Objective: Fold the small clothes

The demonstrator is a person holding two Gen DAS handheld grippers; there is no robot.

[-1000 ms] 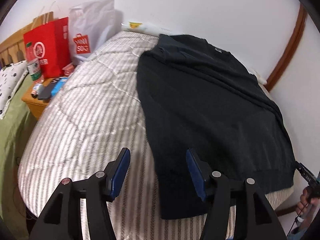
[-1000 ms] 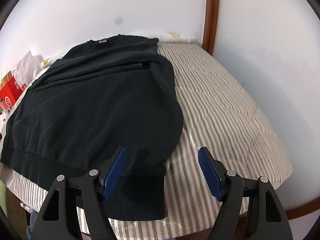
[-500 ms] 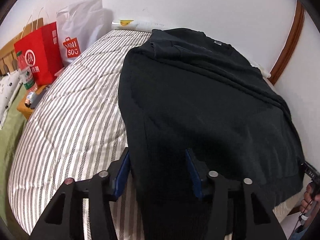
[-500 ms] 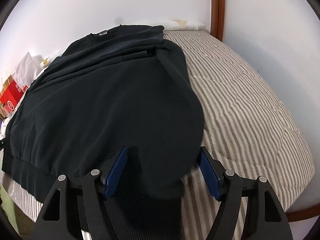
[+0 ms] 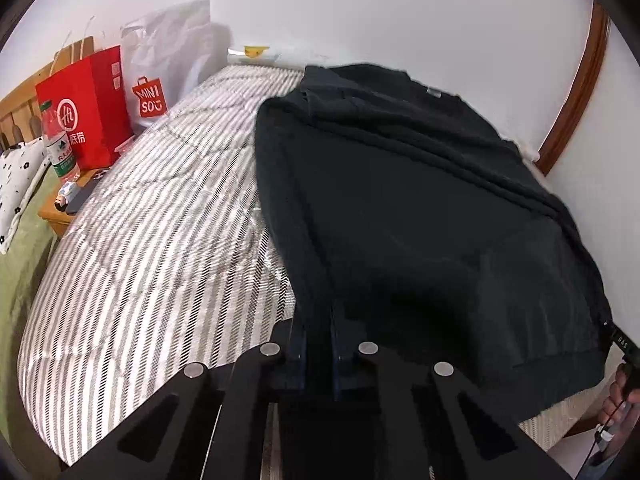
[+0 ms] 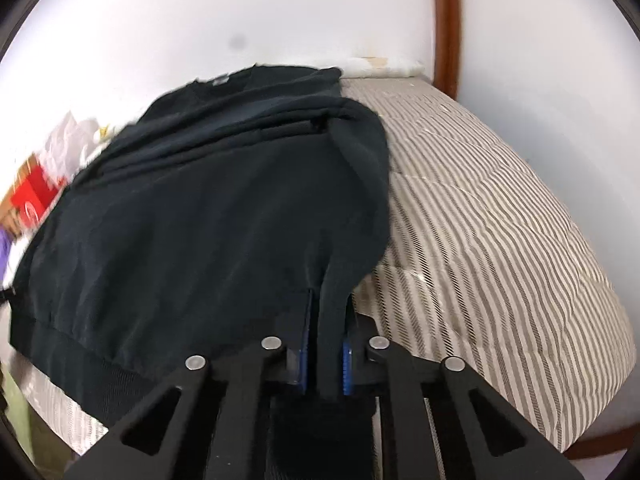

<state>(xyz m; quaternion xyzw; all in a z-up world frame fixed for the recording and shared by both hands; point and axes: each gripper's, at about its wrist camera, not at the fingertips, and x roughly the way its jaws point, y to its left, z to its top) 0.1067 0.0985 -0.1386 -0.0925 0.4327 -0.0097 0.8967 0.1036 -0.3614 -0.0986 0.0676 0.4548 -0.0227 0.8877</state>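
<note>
A black sweater (image 5: pixel 420 208) lies flat on the striped quilt (image 5: pixel 160 220) of a bed, collar at the far end and hem toward me. My left gripper (image 5: pixel 318 320) is shut on the near left corner, with a fold of cloth pinched between its blue pads. In the right wrist view the same sweater (image 6: pixel 208 216) fills the left half. My right gripper (image 6: pixel 328 320) has its jaws closing on the near right corner, and a ridge of fabric is squeezed between the pads. The fingertips are buried in the cloth.
A red paper bag (image 5: pixel 86 108), a white shopping bag (image 5: pixel 164 64) and a water bottle (image 5: pixel 58 148) stand by a wooden nightstand (image 5: pixel 60 216) at the left. A brown door frame (image 6: pixel 446 24) rises behind the bed. Bare striped quilt (image 6: pixel 500 240) lies right of the sweater.
Both grippers went from wide open around the sweater's near corners to closed on them. The cloth has bunched into a ridge between each pair of pads.
</note>
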